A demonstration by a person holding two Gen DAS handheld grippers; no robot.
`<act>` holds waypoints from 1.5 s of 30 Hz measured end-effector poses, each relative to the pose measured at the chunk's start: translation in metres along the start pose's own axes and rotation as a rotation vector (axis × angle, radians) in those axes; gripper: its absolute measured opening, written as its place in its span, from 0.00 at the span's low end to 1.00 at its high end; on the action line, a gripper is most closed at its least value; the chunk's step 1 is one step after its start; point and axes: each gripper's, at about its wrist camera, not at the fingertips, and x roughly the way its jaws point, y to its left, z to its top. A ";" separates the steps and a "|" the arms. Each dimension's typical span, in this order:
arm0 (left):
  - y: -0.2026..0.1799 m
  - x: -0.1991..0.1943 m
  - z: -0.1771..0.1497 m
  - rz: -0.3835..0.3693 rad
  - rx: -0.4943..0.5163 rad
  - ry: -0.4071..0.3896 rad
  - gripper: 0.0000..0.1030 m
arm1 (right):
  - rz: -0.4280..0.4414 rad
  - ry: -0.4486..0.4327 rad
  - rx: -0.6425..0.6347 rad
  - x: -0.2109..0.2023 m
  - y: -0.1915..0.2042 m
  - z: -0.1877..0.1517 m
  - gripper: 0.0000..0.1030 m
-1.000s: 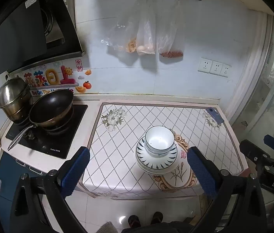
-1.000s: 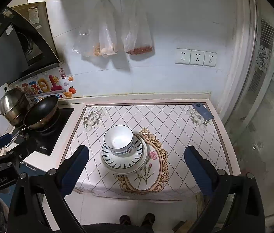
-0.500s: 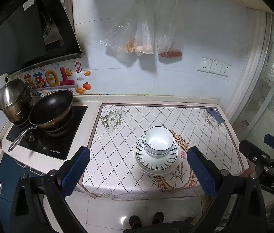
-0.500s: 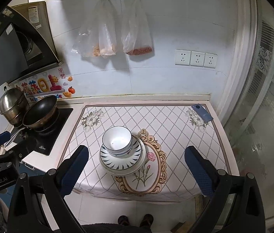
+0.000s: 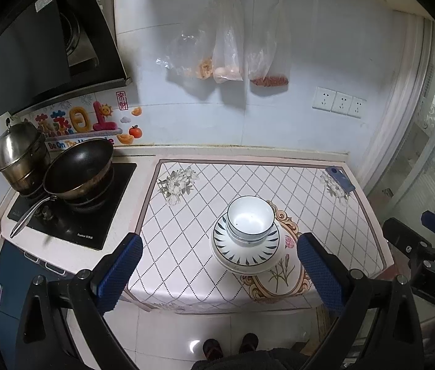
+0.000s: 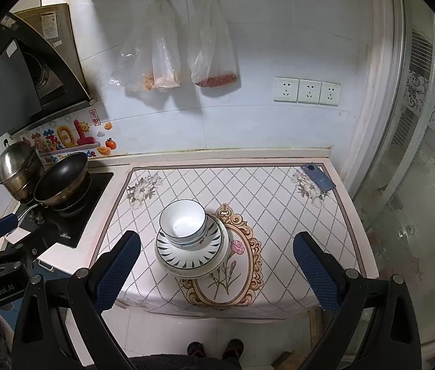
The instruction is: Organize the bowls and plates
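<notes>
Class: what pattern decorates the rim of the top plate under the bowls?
Dark blue radiating dashes on white, around the plate rim; clearest in the right wrist view.

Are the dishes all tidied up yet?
Looks nearly done: the bowls sit nested on the stacked plates in one pile on the patterned table. Nothing is in hand; the left hand-held gripper and right hand-held gripper hang open above it. No loose dishes remain in view.
</notes>
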 end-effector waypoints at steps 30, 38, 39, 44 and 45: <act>-0.001 0.003 -0.001 -0.004 -0.008 0.014 1.00 | -0.001 0.007 0.000 0.001 -0.006 0.003 0.99; -0.001 0.003 -0.001 -0.006 -0.009 0.016 1.00 | 0.000 0.007 -0.001 0.001 -0.006 0.004 0.99; -0.001 0.003 -0.001 -0.006 -0.009 0.016 1.00 | 0.000 0.007 -0.001 0.001 -0.006 0.004 0.99; -0.001 0.003 -0.002 -0.001 -0.010 0.017 1.00 | 0.001 0.007 0.002 0.001 -0.006 0.003 0.99; -0.001 0.003 -0.002 0.000 -0.009 0.015 1.00 | 0.002 0.007 0.001 0.001 -0.006 0.003 0.99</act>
